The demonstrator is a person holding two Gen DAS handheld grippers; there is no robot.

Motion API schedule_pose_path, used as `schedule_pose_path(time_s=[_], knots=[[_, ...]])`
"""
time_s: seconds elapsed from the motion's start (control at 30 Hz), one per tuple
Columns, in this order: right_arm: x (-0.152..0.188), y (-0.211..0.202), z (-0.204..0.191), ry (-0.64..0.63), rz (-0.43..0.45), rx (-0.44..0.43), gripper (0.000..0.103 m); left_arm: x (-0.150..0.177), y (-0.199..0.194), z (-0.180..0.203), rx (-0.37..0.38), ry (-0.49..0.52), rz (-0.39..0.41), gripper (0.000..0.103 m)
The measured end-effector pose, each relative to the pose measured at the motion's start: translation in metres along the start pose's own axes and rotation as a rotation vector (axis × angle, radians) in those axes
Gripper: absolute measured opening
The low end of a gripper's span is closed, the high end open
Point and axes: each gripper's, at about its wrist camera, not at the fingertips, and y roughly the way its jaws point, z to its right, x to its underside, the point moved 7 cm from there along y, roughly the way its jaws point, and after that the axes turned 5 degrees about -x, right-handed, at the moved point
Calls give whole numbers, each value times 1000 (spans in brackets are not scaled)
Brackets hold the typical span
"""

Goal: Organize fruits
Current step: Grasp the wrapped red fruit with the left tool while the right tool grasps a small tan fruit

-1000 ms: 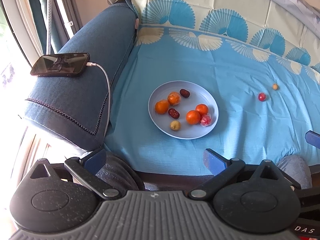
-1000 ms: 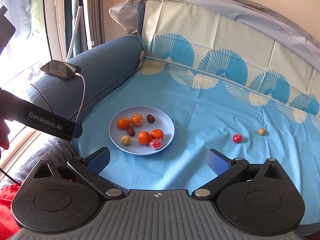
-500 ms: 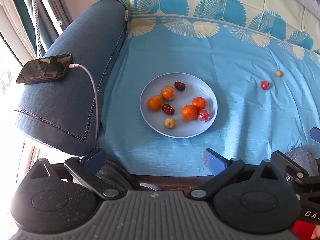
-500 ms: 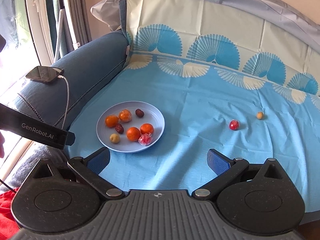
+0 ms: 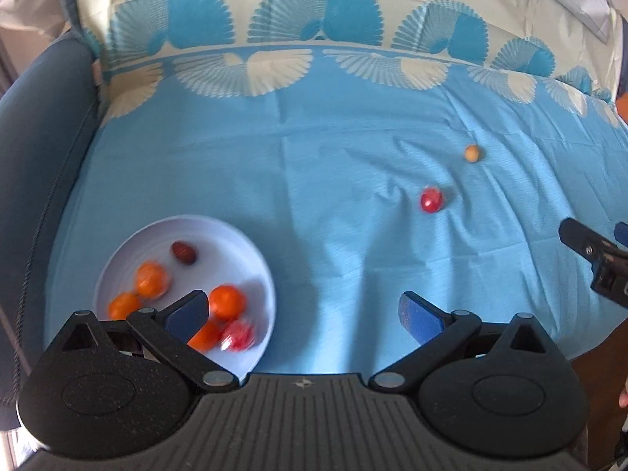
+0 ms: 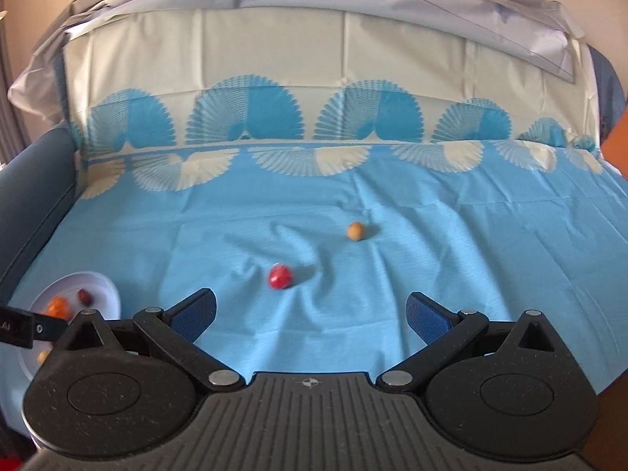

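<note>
Fruits: most sit on plate [image 5: 257, 259]; red fruit [image 6: 280, 276] and tan fruit [image 6: 355, 231] lie loose on blue sheet [image 6: 471, 259], well apart from it. Right hand-held gripper [image 6: 310, 314] wide open, empty, nearest the red one; left hand-held gripper [image 5: 302, 314] likewise open, empty. Advice: centre jaws over fruit, close gently; it may roll.

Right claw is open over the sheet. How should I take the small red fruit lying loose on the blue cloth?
Grip the red fruit across its round middle, coming straight ahead and down with the right claw, one finger on each side. It is small, lies alone on the blue sheet clear of the tan fruit, and may roll, so close gently.
</note>
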Motion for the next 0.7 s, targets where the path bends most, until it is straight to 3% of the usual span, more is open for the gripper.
schedule_pose_path(time_s=[0.1,0.23,0.5,0.57,0.6,0.63,0.67,0.7], knots=[[-12,51,37,9,4,25,102,-26,47,44,56,88,9,103],[-20,132,70,15,-32,-3,102,-52,109,94,101,195,-4,103],[-21,236,63,-107,-75,-88,102,-74,185,139,125,288,-40,102],[-19,252,61,-123,-82,-85,102,-75,190,143,140,298,-29,93],[-16,258,59,-127,-94,-92,100,-76,189,145,152,302,-18,79],[-14,261,59,-147,-82,-94,93,-78,185,146,159,304,11,57],[-14,259,55,-170,-51,-104,66,-79,182,147,178,312,24,43],[-14,257,52,-183,-47,-130,45,-80,179,149,200,312,18,31]])
